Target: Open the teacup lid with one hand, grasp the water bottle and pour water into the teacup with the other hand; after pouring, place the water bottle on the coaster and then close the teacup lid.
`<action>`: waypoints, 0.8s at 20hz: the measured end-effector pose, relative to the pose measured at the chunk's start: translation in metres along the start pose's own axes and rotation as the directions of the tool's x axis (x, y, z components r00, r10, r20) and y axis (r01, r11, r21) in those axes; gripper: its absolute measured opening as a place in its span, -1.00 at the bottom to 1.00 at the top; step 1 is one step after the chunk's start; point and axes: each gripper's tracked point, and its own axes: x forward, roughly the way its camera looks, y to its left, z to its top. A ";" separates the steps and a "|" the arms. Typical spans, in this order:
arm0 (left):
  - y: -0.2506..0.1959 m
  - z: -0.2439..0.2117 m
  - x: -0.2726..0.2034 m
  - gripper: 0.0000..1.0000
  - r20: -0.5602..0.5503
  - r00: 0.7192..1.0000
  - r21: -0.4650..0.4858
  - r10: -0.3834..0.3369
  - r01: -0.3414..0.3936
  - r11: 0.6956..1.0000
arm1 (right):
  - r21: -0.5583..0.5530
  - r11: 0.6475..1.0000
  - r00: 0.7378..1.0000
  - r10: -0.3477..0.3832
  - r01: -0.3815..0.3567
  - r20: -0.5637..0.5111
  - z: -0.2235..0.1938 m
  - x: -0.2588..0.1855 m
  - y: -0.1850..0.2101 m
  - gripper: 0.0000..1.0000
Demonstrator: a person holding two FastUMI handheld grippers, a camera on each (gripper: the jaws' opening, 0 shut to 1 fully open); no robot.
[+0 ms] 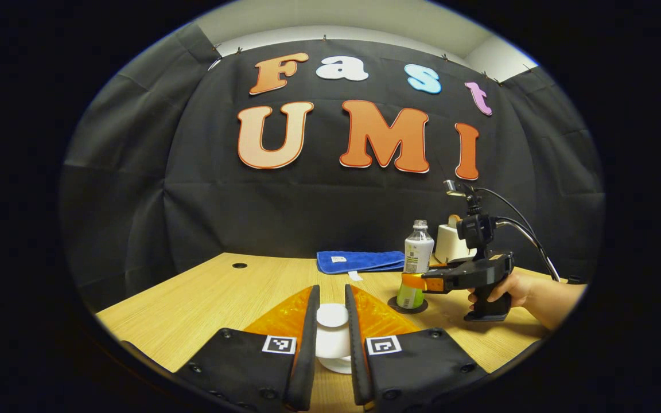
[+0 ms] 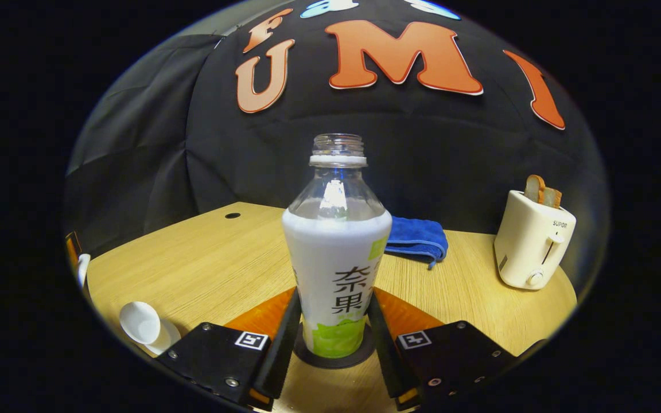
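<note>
While the right hand-held gripper (image 2: 333, 338) clasps the uncapped water bottle (image 2: 336, 252) standing on its coaster (image 2: 336, 360), and the left hand-held gripper (image 1: 331, 330) grips the teacup lid (image 1: 331, 316) near the worktop (image 1: 204, 298), a careless release could topple the bottle.

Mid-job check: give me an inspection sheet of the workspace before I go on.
Surface: wooden table, with one round hole.
Job's things: water bottle uncapped, upright on the coaster; white teacup, lid state unclear.
Clutter: blue towel; toaster holding toast.
Tools: left tool flanks the teacup; right tool flanks the bottle; contact unclear on both. A hand holds the right tool.
Cables: black cable leaves the right tool.
Surroundings: black cloth wall.
</note>
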 end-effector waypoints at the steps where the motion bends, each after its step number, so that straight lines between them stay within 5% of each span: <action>1: -0.002 -0.004 0.003 -0.39 -0.007 1.000 -0.003 -0.004 0.004 1.000 | 0.001 1.000 1.000 0.007 -0.007 -0.006 -0.002 -0.001 0.001 0.37; 3: -0.008 -0.013 0.009 -0.39 -0.030 0.999 -0.013 -0.020 0.020 1.000 | 0.011 1.000 1.000 0.012 -0.012 0.005 0.000 -0.004 0.003 0.48; 4: -0.012 -0.017 0.013 -0.41 -0.040 0.999 -0.017 -0.029 0.028 0.999 | 0.007 1.000 1.000 0.012 -0.012 0.018 0.002 -0.005 0.003 0.78; 6: -0.018 -0.025 0.018 -0.39 -0.057 0.997 -0.020 -0.042 0.041 0.999 | -0.011 1.000 0.999 0.004 -0.004 0.049 0.009 -0.007 -0.001 0.92; 16: -0.032 -0.068 0.043 -0.39 -0.175 0.984 0.014 -0.043 0.046 0.999 | -0.060 0.997 0.989 -0.031 0.040 0.147 0.026 -0.034 -0.017 0.94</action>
